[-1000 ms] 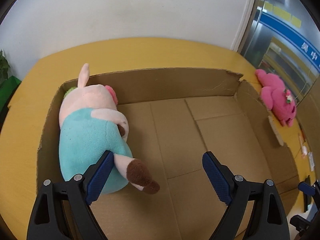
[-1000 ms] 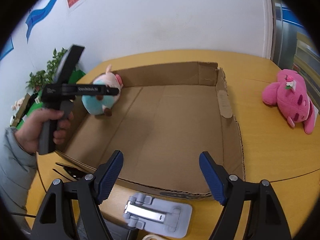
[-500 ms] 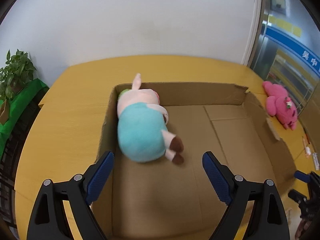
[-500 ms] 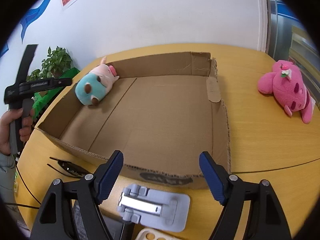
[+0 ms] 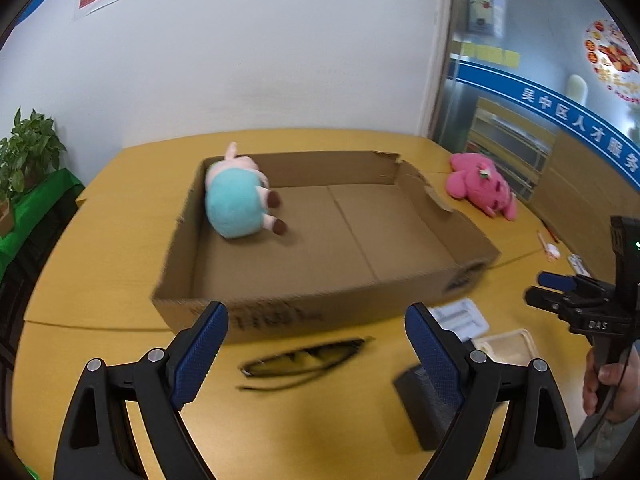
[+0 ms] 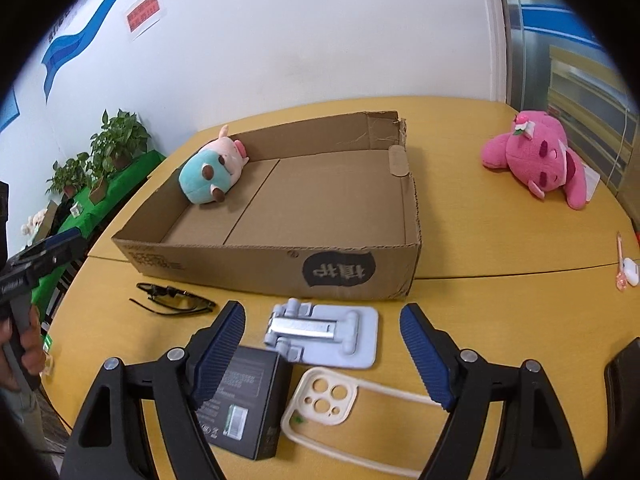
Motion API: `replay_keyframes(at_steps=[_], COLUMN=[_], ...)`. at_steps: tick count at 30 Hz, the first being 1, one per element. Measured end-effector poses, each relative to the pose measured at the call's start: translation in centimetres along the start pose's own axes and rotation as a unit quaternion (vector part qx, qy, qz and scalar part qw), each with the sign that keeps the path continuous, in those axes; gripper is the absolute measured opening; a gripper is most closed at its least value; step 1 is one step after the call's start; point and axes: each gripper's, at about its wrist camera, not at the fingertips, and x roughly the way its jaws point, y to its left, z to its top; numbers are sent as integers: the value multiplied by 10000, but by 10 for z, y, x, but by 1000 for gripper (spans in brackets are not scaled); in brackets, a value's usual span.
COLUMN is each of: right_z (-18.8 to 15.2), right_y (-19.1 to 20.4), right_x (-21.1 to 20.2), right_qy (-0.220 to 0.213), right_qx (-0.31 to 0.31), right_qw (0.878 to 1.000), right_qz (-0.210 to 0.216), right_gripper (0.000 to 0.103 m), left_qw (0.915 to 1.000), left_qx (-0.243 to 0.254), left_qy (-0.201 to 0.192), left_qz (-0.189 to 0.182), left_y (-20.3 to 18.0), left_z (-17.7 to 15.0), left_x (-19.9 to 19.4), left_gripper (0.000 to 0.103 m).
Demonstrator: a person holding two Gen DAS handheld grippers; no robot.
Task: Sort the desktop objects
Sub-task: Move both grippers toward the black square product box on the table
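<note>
Both my tools released: left tool (image 5: pixel 316 344) above sunglasses (image 5: pixel 304 362), right tool (image 6: pixel 322 344) above phone stand (image 6: pixel 324 334). Pig plush (image 6: pixel 212 174) in cardboard box (image 6: pixel 280 264) far-left corner; pink plush (image 6: pixel 540 160) on bench (image 6: pixel 500 312), far right.

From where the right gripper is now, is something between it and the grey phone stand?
Nothing visible blocks it. The phone stand lies on the table just beyond the open right gripper; the black box sits to one side.

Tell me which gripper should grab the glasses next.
Left, probably: the left gripper is open with the glasses lying between its fingers, while the right gripper points at the phone stand.
</note>
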Motion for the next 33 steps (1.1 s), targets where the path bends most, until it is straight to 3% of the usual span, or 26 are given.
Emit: replay_keyframes(at_steps=[5, 11, 15, 18, 25, 30, 33], right_z=[-12, -30, -42, -59, -97, -99, -101], right_y=[24, 35, 30, 26, 46, 71, 86], right_x=[-18, -30, -30, -16, 28, 40, 40], right_qy=[-135, -147, -51, 355, 1082, 1112, 1147], right_qx=[-388, -667, -625, -657, -1014, -1220, -1467], right_qw=[9991, 9977, 9978, 9958, 9845, 9781, 9672], right_qz=[-51, 38, 198, 533, 941, 1271, 1725], right_gripper=[82, 82, 82, 83, 83, 85, 85], left_qw=[9994, 9987, 9964, 9911, 9756, 9720, 9688], left_qx=[-52, -181, -325, -498, -992, -1062, -1107], left_qy=[-235, -133, 172, 516, 1330, 1461, 1489], left_qz=[-247, -467, -761, -1124, -1441, -1505, -1642], left_y=[-33, -48, -53, -56, -51, -43, -37], left_z=[-21, -34, -45, -54, -81, -92, -97], left_x=[-16, -21, -8, 12, 65, 74, 75], left_gripper=[93, 93, 93, 93, 92, 92, 92])
